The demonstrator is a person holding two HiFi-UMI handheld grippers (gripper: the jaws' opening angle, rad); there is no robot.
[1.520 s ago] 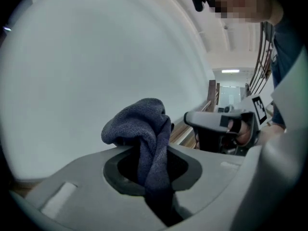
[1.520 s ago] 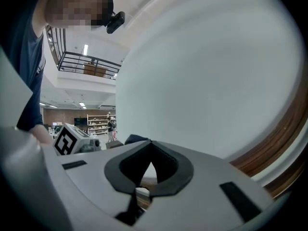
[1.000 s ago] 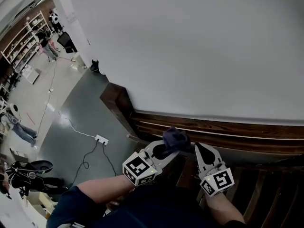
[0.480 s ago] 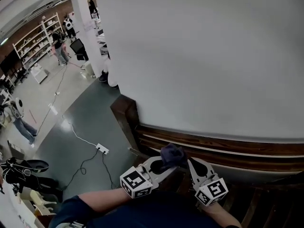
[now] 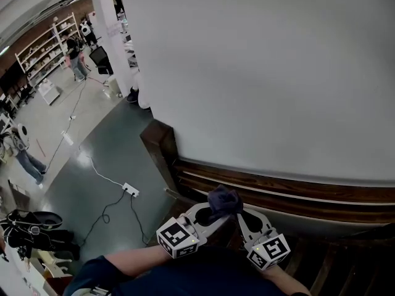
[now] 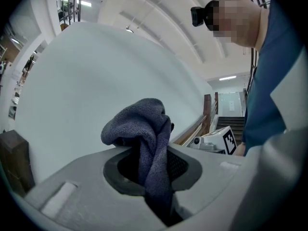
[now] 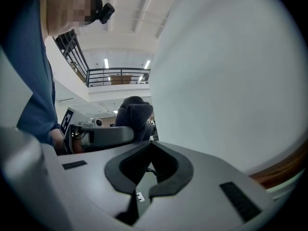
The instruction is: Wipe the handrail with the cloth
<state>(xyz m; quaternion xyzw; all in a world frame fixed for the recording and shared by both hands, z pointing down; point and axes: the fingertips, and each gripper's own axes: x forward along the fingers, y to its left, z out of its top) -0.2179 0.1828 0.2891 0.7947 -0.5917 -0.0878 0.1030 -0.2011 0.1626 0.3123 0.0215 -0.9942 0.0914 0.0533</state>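
Cloth (image 6: 144, 143): dark blue-grey knit, bunched lump.
Left gripper (image 5: 215, 213): fingers clamped on cloth.
Right gripper (image 5: 242, 213): fingers pressed together, empty.
Handrail (image 5: 278, 187): dark brown wood.

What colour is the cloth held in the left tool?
The cloth is dark greyish blue; the left gripper view shows it best.

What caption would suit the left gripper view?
The left claw grips a dark cloth before a white wall.

One cloth (image 5: 223, 200), one handrail (image 5: 290, 195), two grippers (image 5: 208, 213) (image 5: 241, 217)
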